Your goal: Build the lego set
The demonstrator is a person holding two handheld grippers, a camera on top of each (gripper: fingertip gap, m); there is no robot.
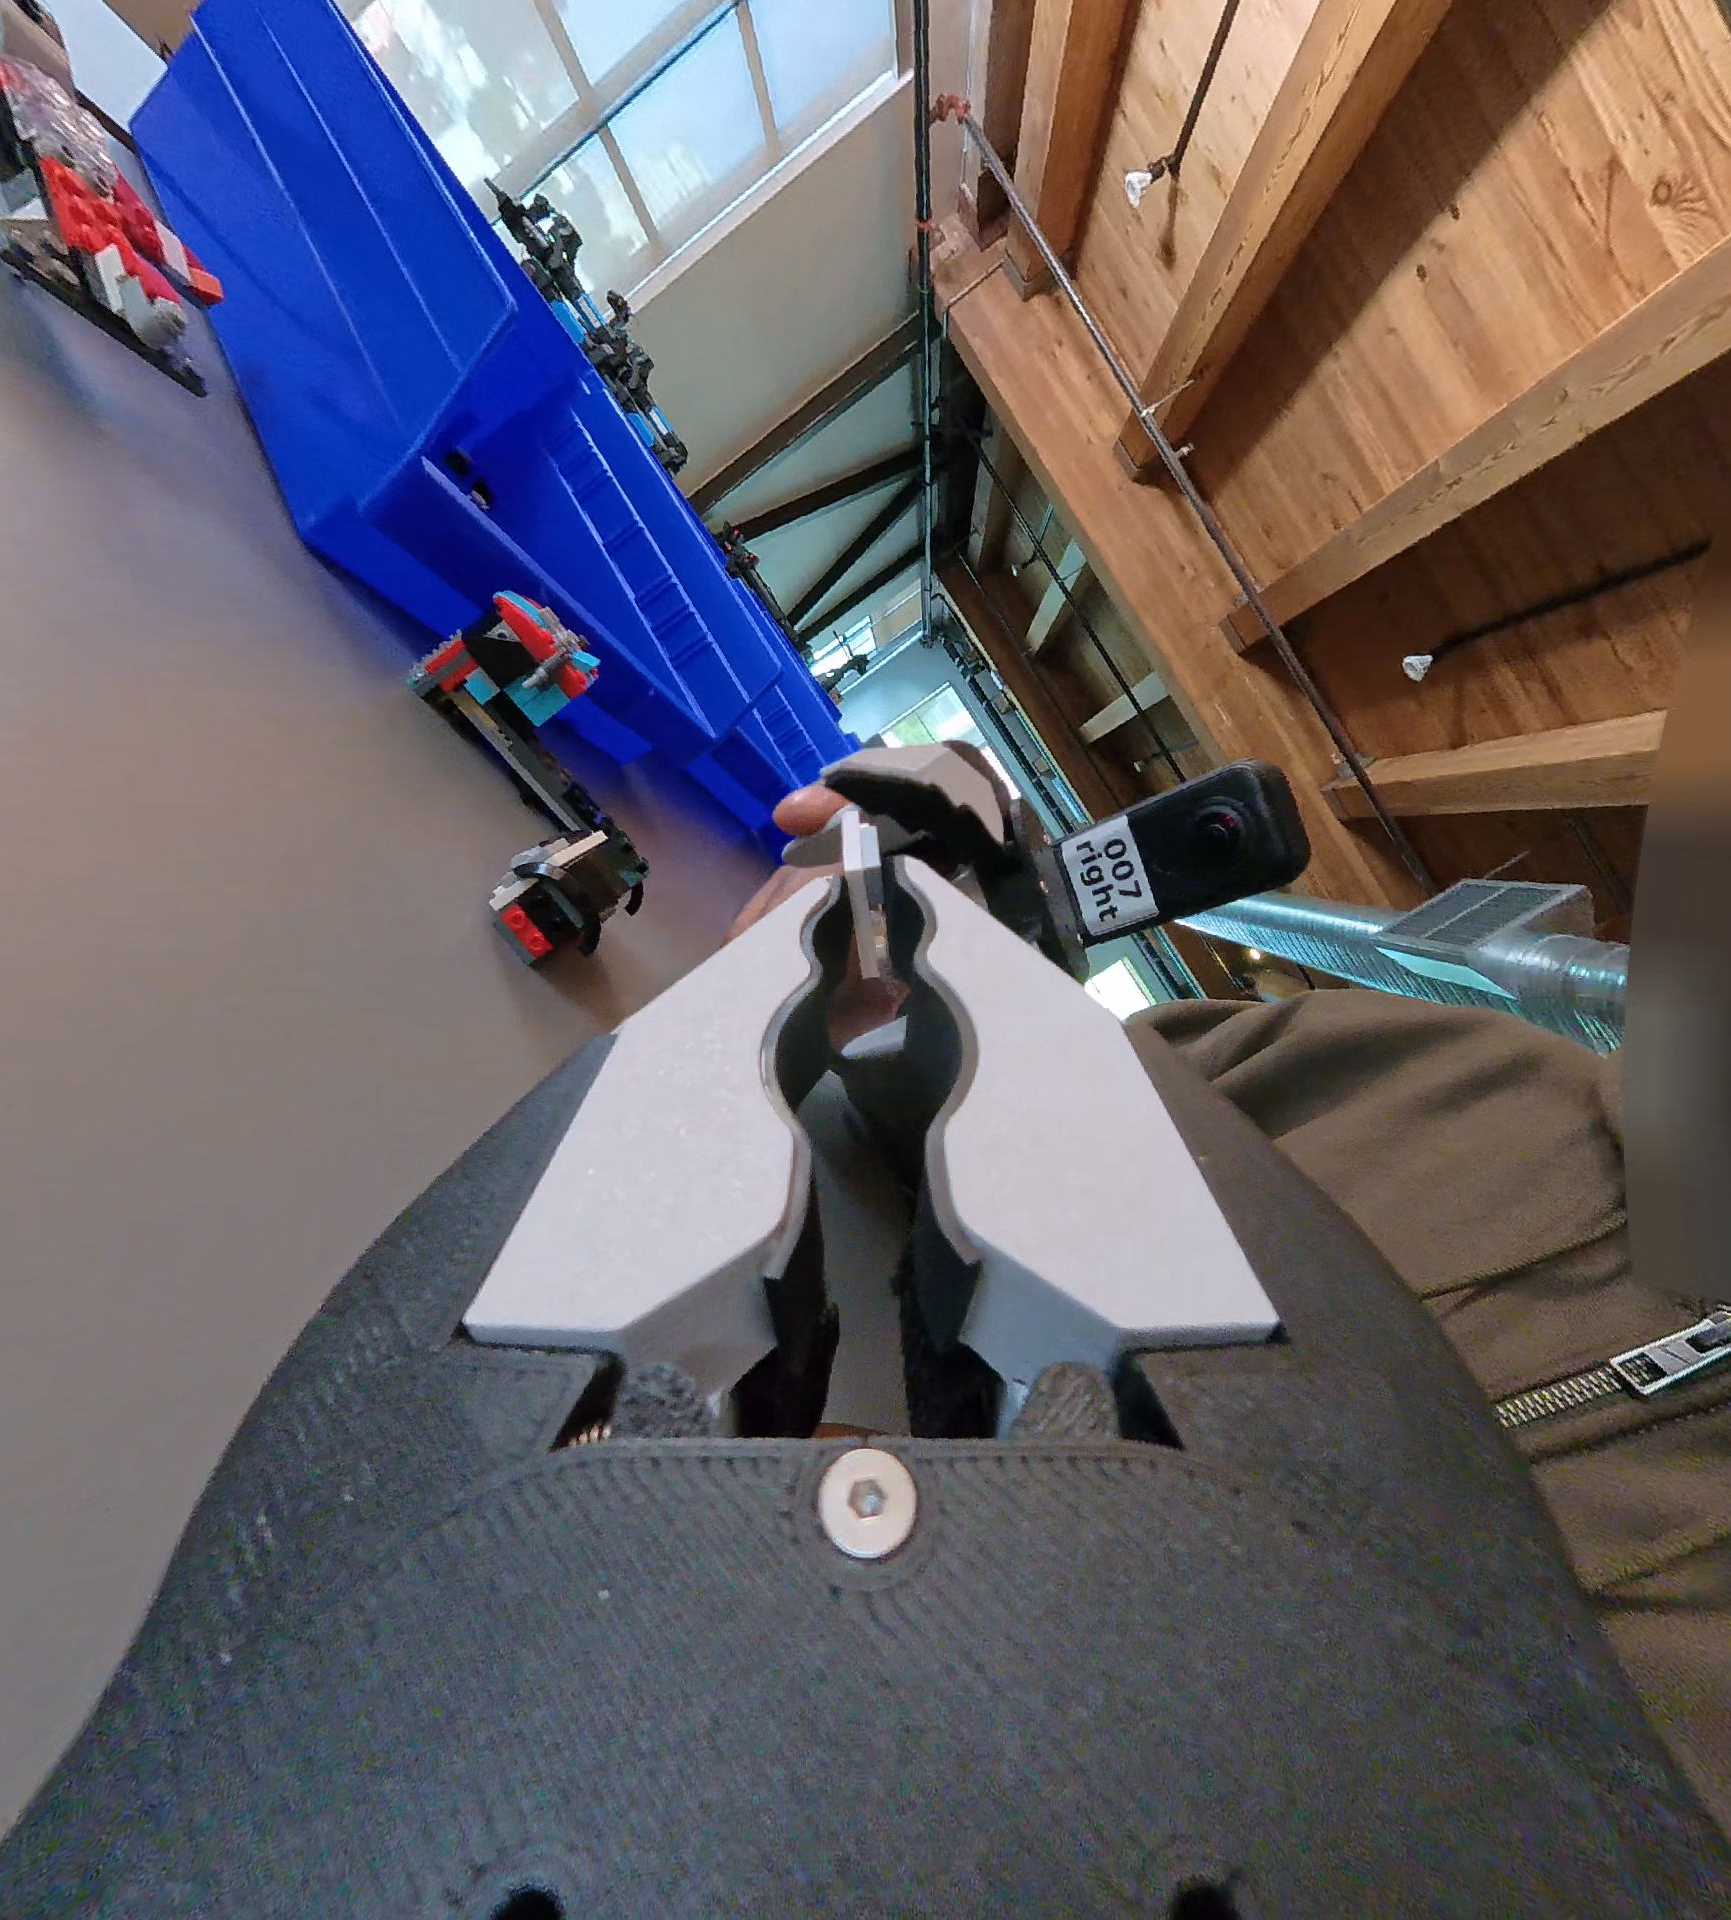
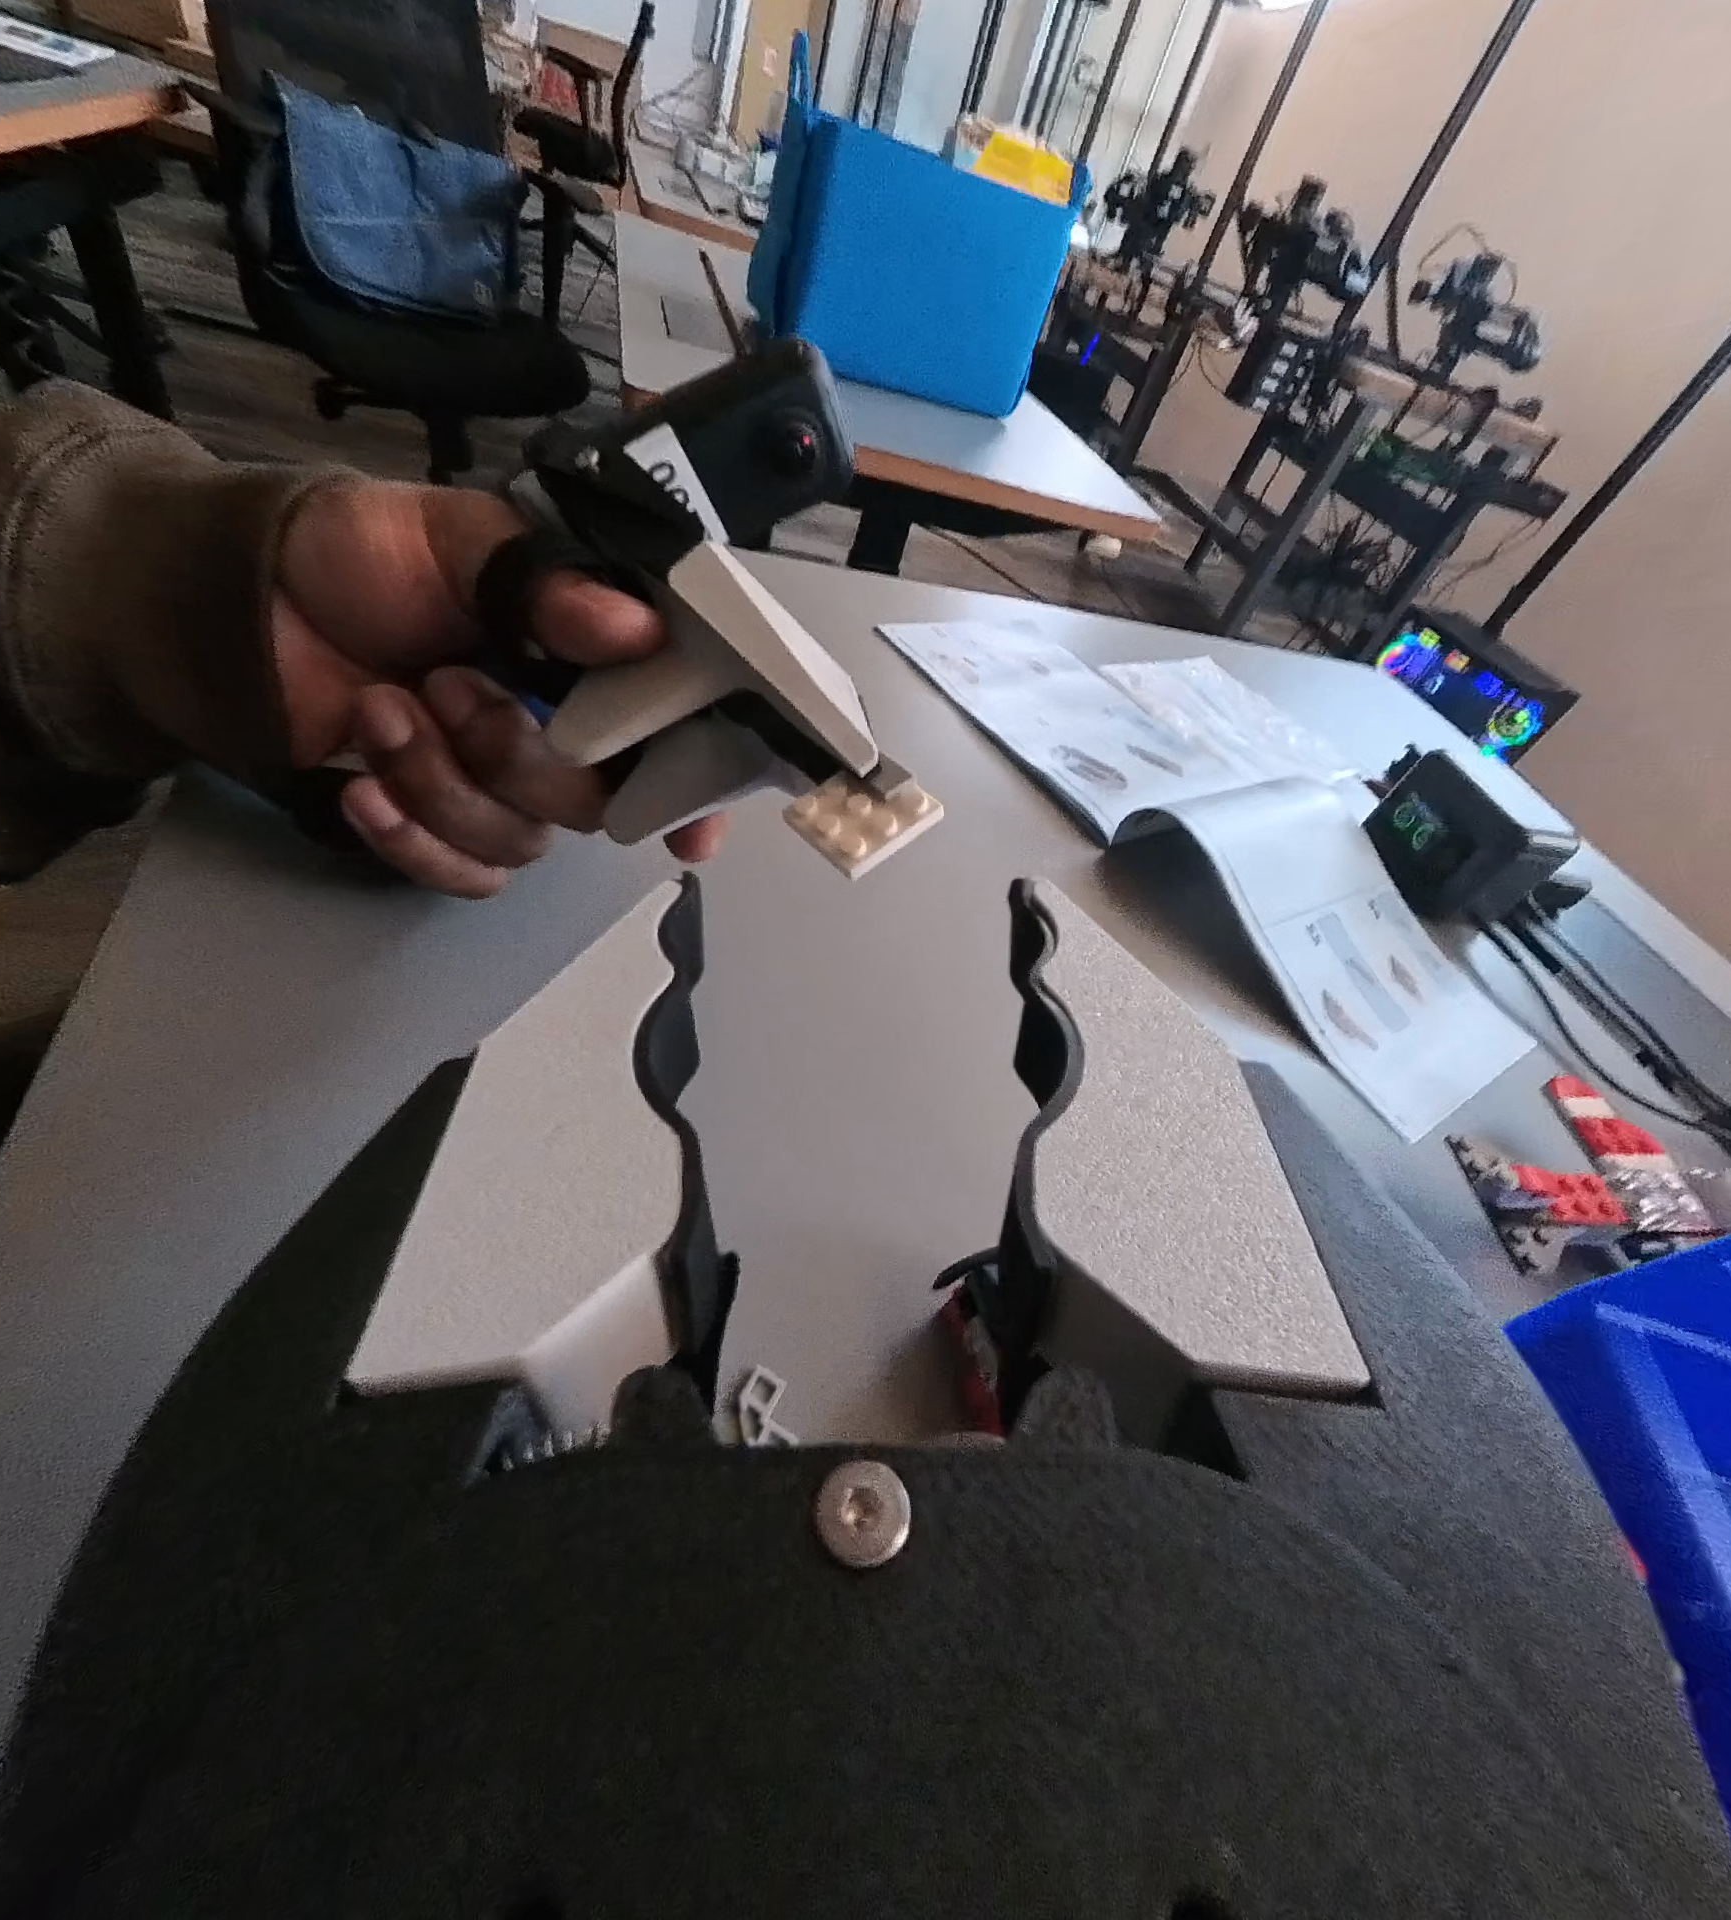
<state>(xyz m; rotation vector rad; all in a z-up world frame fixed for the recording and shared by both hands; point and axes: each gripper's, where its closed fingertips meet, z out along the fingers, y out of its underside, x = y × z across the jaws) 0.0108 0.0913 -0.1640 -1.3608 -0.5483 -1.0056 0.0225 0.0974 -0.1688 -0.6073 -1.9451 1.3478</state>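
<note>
Left gripper (image 2: 866, 774) — fingers pressed onto one corner of a small pale studded plate (image 2: 863, 821), studs up, most of the plate jutting free past the tips toward the middle of the right wrist frame. Holding it by the corner leaves its other edges and studs exposed. Seen edge-on in the left wrist view, the same plate (image 1: 866, 904) stands as a thin slab between the grey fingers, just above frame centre.

Right gripper (image 2: 853, 894) — spread wide, nothing between its pads, the tips just below the plate and apart from it. In the left wrist view it appears right of centre, its camera pointing back across the scene, its upper finger (image 1: 928, 774) above the plate's far end; contact there cannot be judged.

Hand (image 2: 425, 675) — mid-left of the right wrist frame, wrapped around the left gripper's handle, olive sleeve behind.

Table (image 2: 217, 987) — grey top beneath both grippers.
Instruction booklet (image 2: 1256, 831) — open, right of centre, pages curling up.
Small black device (image 2: 1469, 847) — right edge of the frame, lit display, cables trailing.
Red-and-white brick assembly (image 2: 1609, 1169) — lower right.
Blue bin (image 2: 1713, 1507) — lower right corner, beside the bricks.
Small brick model (image 1: 528, 769) — left of centre in the left wrist view, in front of the bins.
</note>
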